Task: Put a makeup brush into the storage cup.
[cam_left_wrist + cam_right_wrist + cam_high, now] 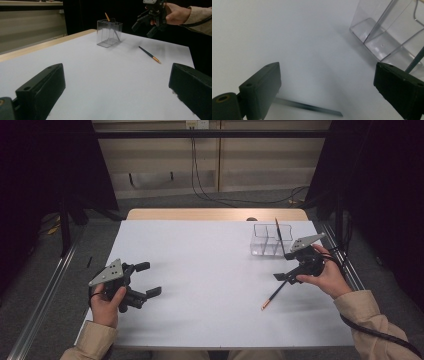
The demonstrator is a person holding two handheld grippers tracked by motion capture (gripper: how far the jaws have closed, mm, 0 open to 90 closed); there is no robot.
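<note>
Nearest the high camera, at 7 o'clock on the large white rectangular table (pixel 210 270): left gripper (pixel 150 279), black with grey plate, jaws wide apart, nothing between them, resting low over the table. Right gripper (pixel 284 276), at 3 o'clock, raised above the surface, jaws spread wide and empty. Clear plastic divided holder (pixel 270 240), at 1 o'clock, upright, one dark pencil leaning inside. Slim dark pencil with orange tip (pixel 274 295), lying flat on the table just below the right gripper, apart from the holder.
</note>
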